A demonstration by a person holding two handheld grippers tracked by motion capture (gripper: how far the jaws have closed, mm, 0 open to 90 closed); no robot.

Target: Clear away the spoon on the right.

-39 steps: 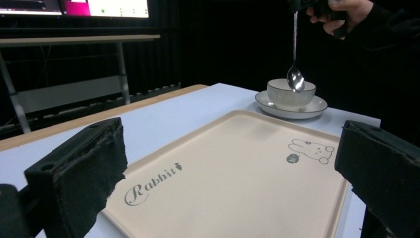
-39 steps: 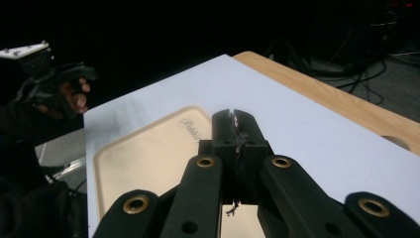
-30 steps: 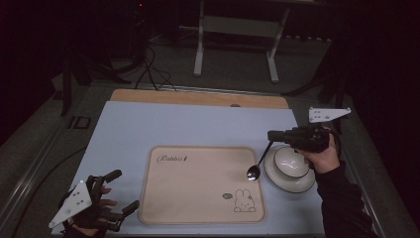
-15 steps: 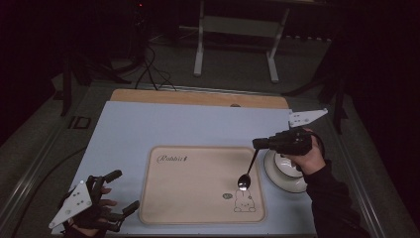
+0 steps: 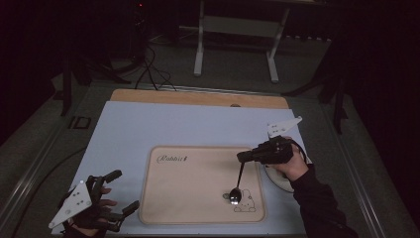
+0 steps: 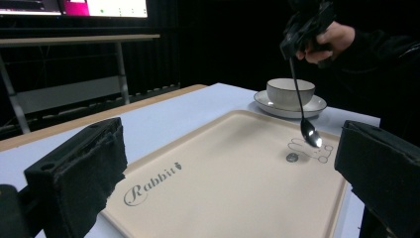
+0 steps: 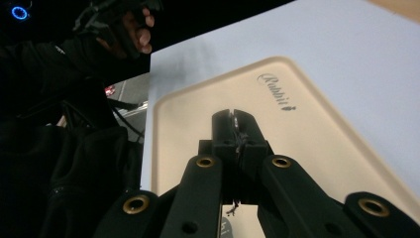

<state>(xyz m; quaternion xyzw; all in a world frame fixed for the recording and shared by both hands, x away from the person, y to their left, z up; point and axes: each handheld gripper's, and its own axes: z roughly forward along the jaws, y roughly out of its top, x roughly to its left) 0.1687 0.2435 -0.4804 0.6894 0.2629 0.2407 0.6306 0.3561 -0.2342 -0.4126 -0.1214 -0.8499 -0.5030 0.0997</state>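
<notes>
Spoon [image 5: 238,182] hangs bowl-down from the right gripper [image 5: 246,156], whose jaws are pinched tight on the top of its handle — a grip that lets the spoon dangle nearly plumb, so its bowl can be brought to the surface first and the handle laid over afterwards. In the right gripper view the two black jaws meet with the thin handle [image 7: 237,130] nipped between them. The bowl of the spoon sits low over the beige tray [image 5: 198,218], close to the rabbit drawing [image 5: 245,204] at the tray's near right corner; in the left gripper view its shadow [image 6: 292,157] lies apart from the bowl [image 6: 309,134], so I judge it not yet touching. The tray, marked "Rabbit" [image 5: 172,159], holds nothing else; its raised rim would keep the spoon from sliding off.

Just beyond the tray's right edge stands a white cup [image 6: 290,92] on its saucer [image 6: 317,106], partly behind the right hand in the high view. What the cup contains I cannot tell from this angle.

The left gripper [image 5: 117,194] rests near the front left corner of the pale blue table mat [image 5: 129,134], jaws spread wide and holding nothing — it looks parked out of the way.
</notes>
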